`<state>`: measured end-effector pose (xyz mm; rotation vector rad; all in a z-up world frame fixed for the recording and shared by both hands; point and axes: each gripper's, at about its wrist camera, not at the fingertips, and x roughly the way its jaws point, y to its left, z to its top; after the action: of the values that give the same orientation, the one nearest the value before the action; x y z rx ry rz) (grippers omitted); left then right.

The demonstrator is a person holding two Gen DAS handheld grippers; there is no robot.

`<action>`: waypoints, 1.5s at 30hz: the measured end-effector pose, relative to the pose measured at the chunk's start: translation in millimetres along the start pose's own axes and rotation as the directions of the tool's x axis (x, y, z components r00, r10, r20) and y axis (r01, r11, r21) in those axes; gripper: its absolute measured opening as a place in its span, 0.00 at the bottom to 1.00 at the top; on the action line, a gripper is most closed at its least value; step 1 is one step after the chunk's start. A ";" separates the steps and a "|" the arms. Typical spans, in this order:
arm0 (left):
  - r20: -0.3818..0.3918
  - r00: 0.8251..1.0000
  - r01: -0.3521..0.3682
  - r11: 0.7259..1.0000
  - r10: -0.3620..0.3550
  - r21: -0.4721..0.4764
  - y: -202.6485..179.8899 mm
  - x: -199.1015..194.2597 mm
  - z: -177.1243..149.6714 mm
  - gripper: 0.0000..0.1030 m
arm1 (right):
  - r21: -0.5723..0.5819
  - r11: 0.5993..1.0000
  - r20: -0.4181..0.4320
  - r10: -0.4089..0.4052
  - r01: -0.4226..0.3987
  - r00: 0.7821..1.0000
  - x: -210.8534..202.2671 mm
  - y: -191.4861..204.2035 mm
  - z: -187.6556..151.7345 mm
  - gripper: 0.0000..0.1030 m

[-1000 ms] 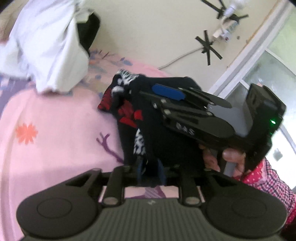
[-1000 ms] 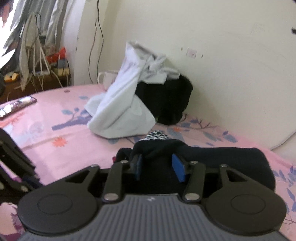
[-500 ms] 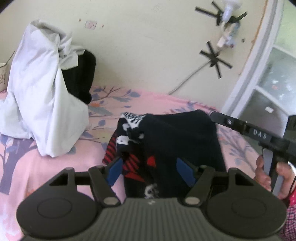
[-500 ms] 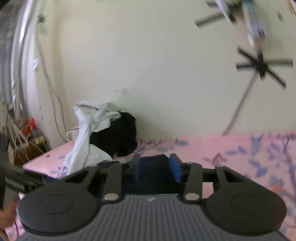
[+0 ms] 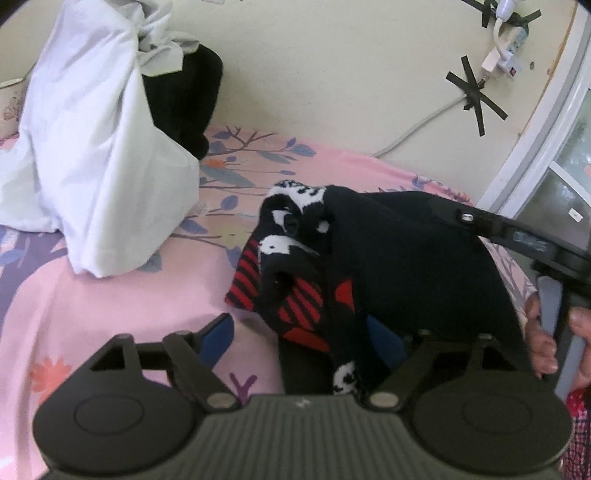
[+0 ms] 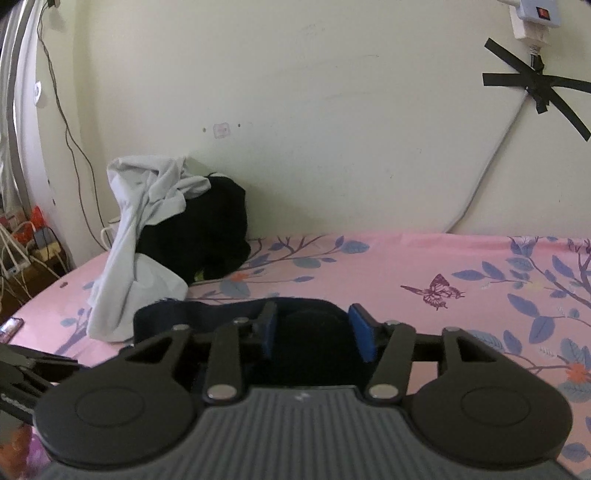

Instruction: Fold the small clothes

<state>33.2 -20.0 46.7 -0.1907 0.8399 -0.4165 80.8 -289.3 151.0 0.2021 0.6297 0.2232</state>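
A small dark garment (image 5: 406, 266) with red stripes and white patterns lies bunched on the pink floral sheet (image 5: 92, 314). My left gripper (image 5: 301, 339) straddles its near end, jaws opening wide, blue pads clear of the cloth. In the left wrist view, the right gripper's finger (image 5: 517, 232) reaches in from the right over the garment's black part, with a hand (image 5: 539, 339) on its handle. In the right wrist view, my right gripper (image 6: 317, 332) has the dark garment (image 6: 207, 317) between its blue pads; the jaws are opening and do not visibly press it.
A white garment heap (image 5: 92, 147) leans on a black one (image 5: 181, 103) against the wall at the back left. A taped cable and power strip (image 5: 509, 33) hang on the wall. A window frame (image 5: 546, 129) is at the right, and cables (image 6: 22, 240) lie beyond the bed's left edge.
The left jaws went from shut on the garment to wide open, leaving it on the sheet. The right gripper drew back to the right and rolled level, the dark cloth still between its pads.
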 end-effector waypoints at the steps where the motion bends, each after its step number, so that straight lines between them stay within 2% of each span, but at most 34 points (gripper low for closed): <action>1: 0.005 1.000 0.004 1.000 -0.004 0.002 0.8 -3.4 0.0 0.85 | 0.029 0.999 0.013 0.020 -0.021 1.000 -7.2 -3.0 0.0 0.68; 2: 0.010 1.000 0.016 1.000 -0.016 0.003 2.9 -7.7 -0.6 0.94 | 0.079 0.996 0.037 0.048 -0.051 0.998 -16.9 -8.5 -1.1 0.69; 3: 0.015 0.999 0.032 0.999 -0.032 -0.001 5.1 -12.2 -1.7 1.00 | 0.140 0.986 0.078 0.075 -0.086 0.994 -30.6 -16.8 -5.6 0.71; 6: -0.002 0.993 0.117 0.992 -0.117 -0.047 16.7 -17.5 -2.1 1.00 | 0.319 0.937 0.158 0.096 -0.142 0.983 -62.9 -41.5 -27.5 0.87; 10: -0.036 0.968 0.239 0.959 -0.247 -0.152 28.4 -4.2 3.7 1.00 | 0.454 0.868 0.127 0.161 -0.201 0.979 -79.1 -59.9 -62.0 0.89; 11: -0.045 0.963 0.255 0.952 -0.266 -0.168 29.2 0.5 3.9 1.00 | 0.462 0.861 0.111 0.183 -0.214 0.977 -78.7 -59.2 -66.5 0.89; 13: -0.065 0.953 0.281 0.943 -0.296 -0.178 26.0 10.9 4.4 1.00 | 0.431 0.878 0.078 0.192 -0.207 0.978 -75.6 -51.1 -68.8 0.89; 16: -0.070 0.956 0.275 0.952 -0.286 -0.134 16.8 14.1 4.1 1.00 | 0.373 0.910 0.008 0.193 -0.182 0.981 -59.2 -36.4 -69.0 0.89; 19: -0.076 0.950 0.295 0.951 -0.302 -0.098 10.4 13.9 1.3 1.00 | 0.362 0.914 -0.054 0.219 -0.185 0.974 -31.7 -24.8 -71.0 0.87; 21: -0.074 0.950 0.298 0.952 -0.302 -0.066 6.4 13.9 0.1 1.00 | 0.354 0.907 -0.076 0.271 -0.228 0.960 -15.5 -13.1 -65.8 0.85; 24: -0.065 0.951 0.301 0.953 -0.303 -0.034 0.9 15.4 0.6 0.99 | 0.286 0.936 -0.098 0.240 -0.203 0.966 -0.2 8.6 -59.1 0.85; 25: -0.064 0.952 0.299 0.954 -0.300 -0.031 -0.5 15.4 0.9 0.97 | 0.283 0.937 -0.096 0.239 -0.203 0.966 1.2 9.8 -58.1 0.81; 27: -0.081 0.954 0.288 0.957 -0.290 -0.032 -5.8 18.1 4.4 0.85 | 0.297 0.932 -0.085 0.243 -0.208 0.966 -1.7 4.0 -57.6 0.67; 29: -0.108 0.949 0.295 0.955 -0.298 -0.043 -15.4 25.0 11.2 0.77 | 0.319 0.919 -0.061 0.265 -0.233 0.962 -11.1 -7.6 -57.0 0.45; 31: -0.124 0.939 0.321 0.947 -0.321 -0.025 -35.4 35.8 24.1 0.76 | 0.300 0.923 -0.036 0.265 -0.243 0.963 -19.4 -13.8 -52.3 0.39; 34: -0.142 0.929 0.347 0.938 -0.341 0.019 -71.5 58.9 47.3 0.76 | 0.215 0.956 0.032 0.198 -0.200 0.980 -37.7 -25.2 -38.3 0.39; 37: -0.154 0.915 0.388 0.919 -0.374 0.074 -118.6 93.6 77.9 0.75 | 0.179 0.977 0.101 0.101 -0.118 0.990 -52.4 -60.3 -23.5 0.39; 40: -0.163 0.904 0.415 0.902 -0.395 0.116 -166.8 134.5 105.2 0.73 | 0.240 0.970 0.144 0.014 -0.048 0.990 -58.1 -113.1 -12.9 0.39; 45: -0.165 0.905 0.413 0.902 -0.392 0.123 -235.4 212.4 141.0 0.70 | 0.327 0.943 0.177 -0.130 0.066 0.976 -46.5 -205.8 2.8 0.39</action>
<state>199.2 -323.7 71.2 -0.1931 0.8984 -0.8923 75.7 -498.9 127.0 0.4985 0.4749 0.0012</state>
